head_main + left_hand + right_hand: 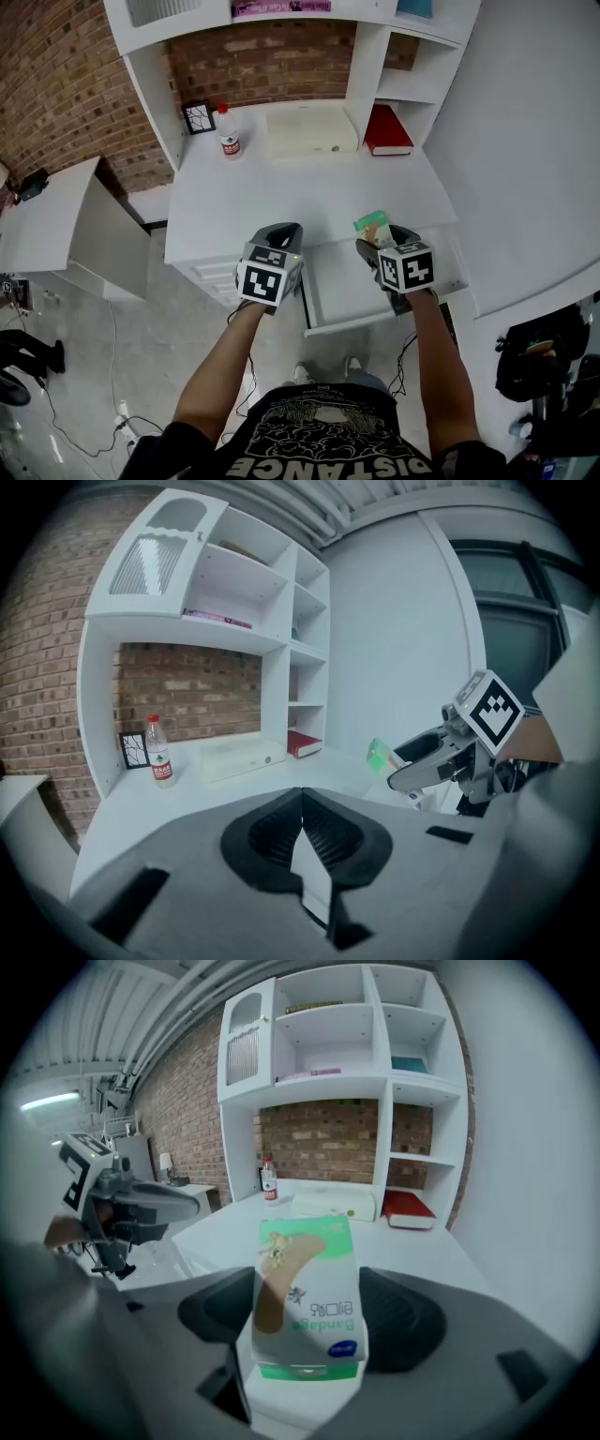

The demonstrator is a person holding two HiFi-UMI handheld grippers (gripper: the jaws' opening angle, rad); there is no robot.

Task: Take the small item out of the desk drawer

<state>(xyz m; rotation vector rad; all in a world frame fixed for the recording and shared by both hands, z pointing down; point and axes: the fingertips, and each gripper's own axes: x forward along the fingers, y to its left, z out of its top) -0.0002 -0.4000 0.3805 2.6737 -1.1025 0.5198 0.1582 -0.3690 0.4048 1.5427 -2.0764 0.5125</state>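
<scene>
Right hand-held gripper (pixel 380 240) clamps box (pixel 305 1297) above drawer (pixel 328 292), left hand-held gripper (pixel 281 232) closed, empty: extraction nearly complete; next, likely set box on worktop (pixel 281 197).

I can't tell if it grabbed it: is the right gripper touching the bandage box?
Touching. The right gripper view shows the right gripper squeezing the bandage box's sides.

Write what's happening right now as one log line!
right tool: shut on green-and-white cardboard bandage box | box: held clear of open white desk drawer | left tool: shut, empty
</scene>
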